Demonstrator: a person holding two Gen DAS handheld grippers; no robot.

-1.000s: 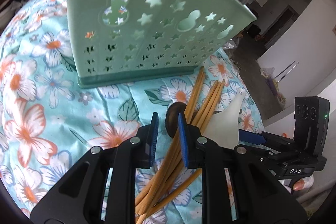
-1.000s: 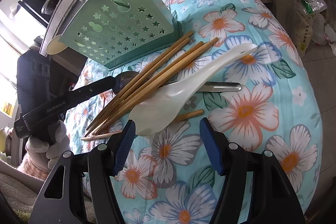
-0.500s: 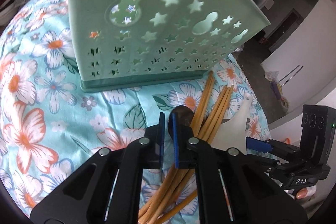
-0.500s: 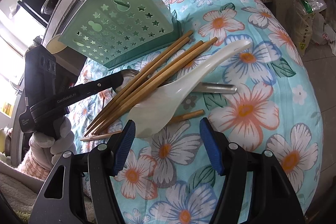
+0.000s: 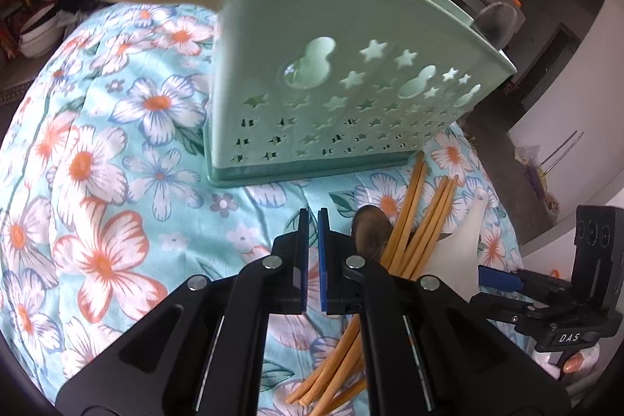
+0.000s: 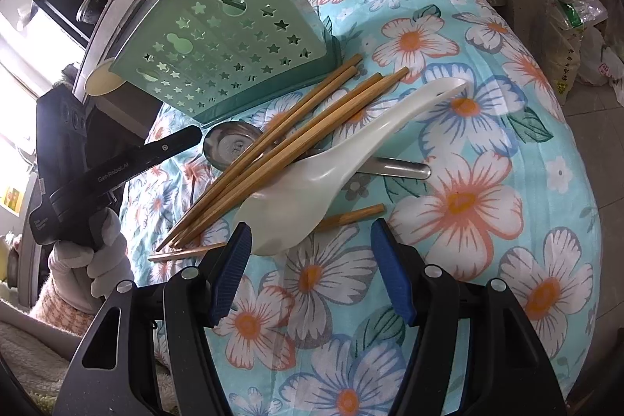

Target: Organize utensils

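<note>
Crosswise, chopsticks [image 6: 296, 139] overlie the metal spoon [image 6: 234, 145] (white spoon [image 6: 312, 182] alongside).

Mint-green star-cut holder [image 5: 351, 73] – turquoise floral cloth [image 6: 487, 221] – white spoon [image 6: 331, 174].

The metal spoon [image 6: 233, 147] lies half buried under the chopsticks [image 6: 288, 147] and the white spoon [image 6: 335, 162], one more chopstick [image 6: 353, 214] shows only its ends from beneath that white spoon, and the holder [image 6: 230, 38] hides its contents.
</note>
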